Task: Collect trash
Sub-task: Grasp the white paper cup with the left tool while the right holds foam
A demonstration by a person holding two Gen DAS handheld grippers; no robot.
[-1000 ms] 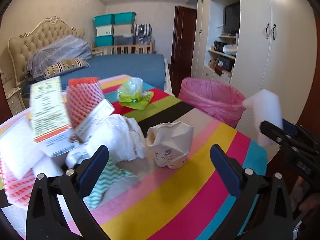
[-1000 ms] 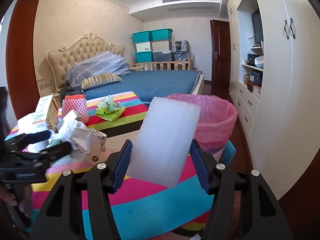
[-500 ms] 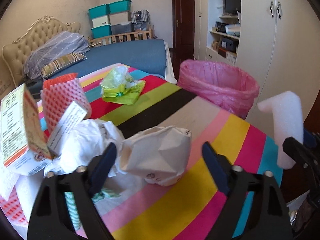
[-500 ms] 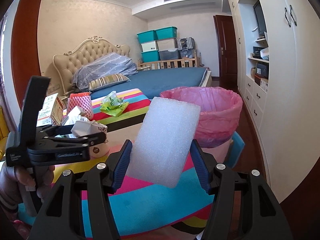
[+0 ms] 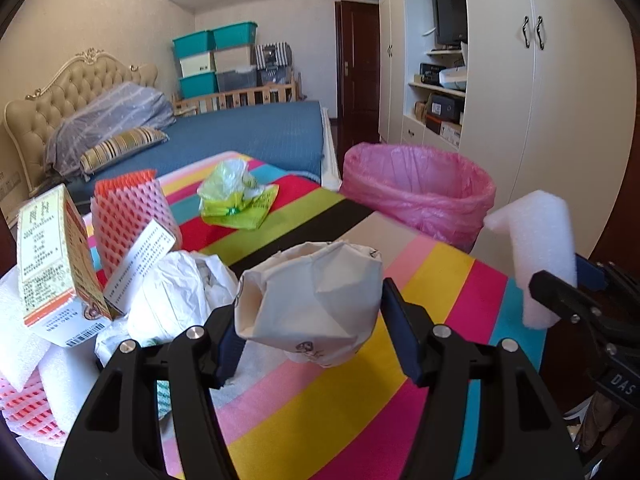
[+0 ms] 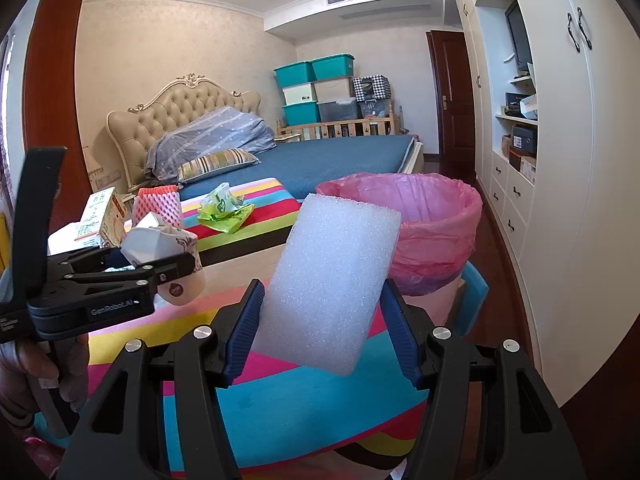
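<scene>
So far none of the trash shows as binned: judging by these views, the collecting is early or midway. Nearest, the right claw (image 6: 322, 336) is clenched on a white rectangular foam block (image 6: 330, 284), held up over the near right edge of the striped, many-coloured surface (image 5: 420, 280), not yet at the bin. The left claw (image 5: 310, 332) has just been closing around a crumpled white paper cup (image 5: 316, 304); its left pad touches the cup, the right pad looks a sliver off, so the grip seems not quite made.

Left of the cup a heap waits: crumpled white paper (image 5: 176, 296), a yellow-and-white printed carton (image 5: 52, 264), a pink foam fruit net (image 5: 128, 212) and white foam pieces (image 5: 20, 320). Farther back lies a green-yellow plastic wrapper (image 5: 236, 200).

Beyond the far right edge stands the pink-lined trash bin (image 5: 420, 188); its inside is hidden. Behind are a blue-covered bed (image 5: 256, 136), stacked teal storage boxes (image 5: 216, 60), a dark door (image 5: 356, 72) and white wardrobes (image 5: 540, 100).
</scene>
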